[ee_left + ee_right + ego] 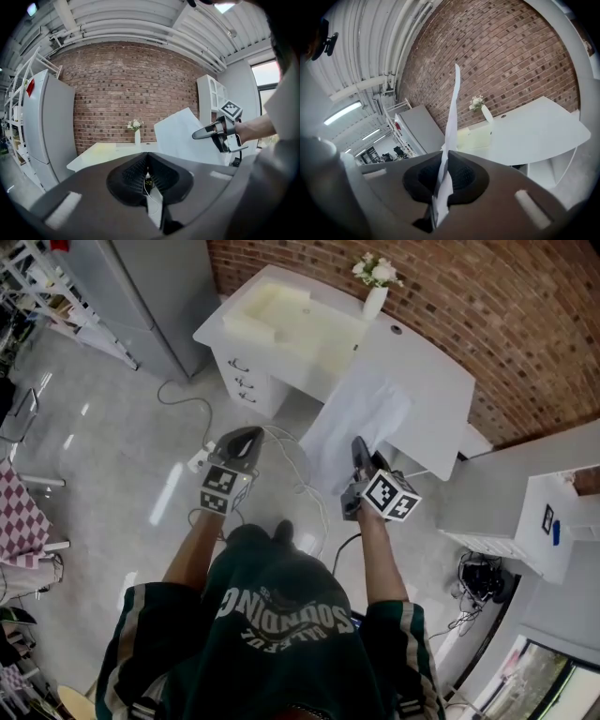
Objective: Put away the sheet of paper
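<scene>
From the head view, you stand on a grey floor with a claw in each hand. Your right claw (359, 448) pinches the near edge of the sheet of paper (361, 418). The sheet is lifted in the air in front of the white surface (427, 367). Your left claw (246, 437) is out to the left, apart from the sheet. A vase of flowers (375, 292) stands at the far edge of the surface against the brick wall (487, 315), with a cream tray (291, 320) to its left.

In the left gripper view, the left claw is pressed together with nothing in it. The sheet and the right claw show on the right.

In the right gripper view, the right claw is clamped on the sheet, which rises edge-on between its pads.
</scene>
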`<state>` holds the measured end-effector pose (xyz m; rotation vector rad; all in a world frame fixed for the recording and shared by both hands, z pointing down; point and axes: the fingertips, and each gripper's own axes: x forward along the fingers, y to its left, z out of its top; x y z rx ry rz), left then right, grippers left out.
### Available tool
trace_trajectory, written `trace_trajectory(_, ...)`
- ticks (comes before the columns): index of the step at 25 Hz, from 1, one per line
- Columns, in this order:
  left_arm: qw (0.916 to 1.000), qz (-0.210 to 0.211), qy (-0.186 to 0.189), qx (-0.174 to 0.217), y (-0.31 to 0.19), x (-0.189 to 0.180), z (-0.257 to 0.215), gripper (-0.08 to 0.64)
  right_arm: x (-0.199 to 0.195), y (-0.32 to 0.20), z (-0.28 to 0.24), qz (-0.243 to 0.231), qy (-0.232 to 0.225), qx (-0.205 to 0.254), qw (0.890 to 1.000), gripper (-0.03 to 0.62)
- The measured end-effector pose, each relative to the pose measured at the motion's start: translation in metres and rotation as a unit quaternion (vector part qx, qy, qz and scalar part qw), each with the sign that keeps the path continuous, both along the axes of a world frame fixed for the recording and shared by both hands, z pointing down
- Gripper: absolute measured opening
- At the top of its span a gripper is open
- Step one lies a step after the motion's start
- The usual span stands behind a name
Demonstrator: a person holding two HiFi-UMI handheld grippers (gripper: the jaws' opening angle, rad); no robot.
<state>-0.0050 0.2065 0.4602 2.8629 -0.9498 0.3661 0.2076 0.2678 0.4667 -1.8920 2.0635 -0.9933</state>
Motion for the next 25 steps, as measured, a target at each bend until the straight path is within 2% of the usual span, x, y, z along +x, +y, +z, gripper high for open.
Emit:
trace_trajectory(6, 0.9999, -0.011, -0.004, -0.008, -0.01, 0.01, 0.008, 0.011, 0.007, -0.019, 0.006, -0.014, -0.012, -0.008, 1.0, 0.002)
trace_trajectory(12, 0.9998, -0.016, 0.003, -0.007, -0.041, 0.016, 0.009, 0.011, 0.008, -0.052, 0.007, -0.021, -0.011, -0.007, 1.0, 0.001)
trace_trajectory(25, 0.9998, -0.003, 0.005, -0.019, -0.157, 0.023, 0.021, 0.011, 0.006, -0.169, 0.013, -0.016, -0.01, -0.016, 1.0, 0.0)
